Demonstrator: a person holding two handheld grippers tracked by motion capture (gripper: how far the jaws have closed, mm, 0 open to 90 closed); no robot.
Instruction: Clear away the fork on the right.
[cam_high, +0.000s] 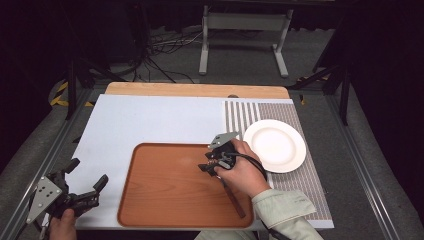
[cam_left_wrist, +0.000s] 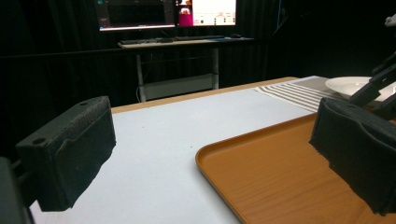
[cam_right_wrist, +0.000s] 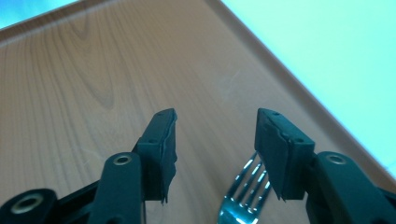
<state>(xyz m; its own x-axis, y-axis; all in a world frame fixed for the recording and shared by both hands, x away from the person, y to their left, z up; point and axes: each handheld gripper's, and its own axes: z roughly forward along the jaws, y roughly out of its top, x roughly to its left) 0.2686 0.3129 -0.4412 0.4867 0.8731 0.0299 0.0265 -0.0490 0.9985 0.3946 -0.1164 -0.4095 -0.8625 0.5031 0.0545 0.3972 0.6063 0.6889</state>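
Observation:
My right gripper (cam_high: 205, 168) hovers over the upper right part of a brown wood-grain tray (cam_high: 165, 200), pointing left. Its jaws (cam_right_wrist: 217, 116) stand apart. A metal fork (cam_right_wrist: 247, 186) lies on the tray (cam_right_wrist: 93, 70) with its tines beside the inner face of the right-hand jaw; the pads do not press on it. A dark brown handle (cam_high: 234, 200) runs out from under the hand toward the tray's near right corner. My left gripper (cam_high: 88, 172) rests at the near left table corner, open, its wide-spread pads (cam_left_wrist: 70, 154) holding nothing.
A white plate (cam_high: 274, 145) sits on a striped placemat (cam_high: 310, 185) right of the tray. A pale blue-white sheet (cam_high: 150, 120) covers the table left of and behind the tray. Beyond the table are a stand and cables on the floor.

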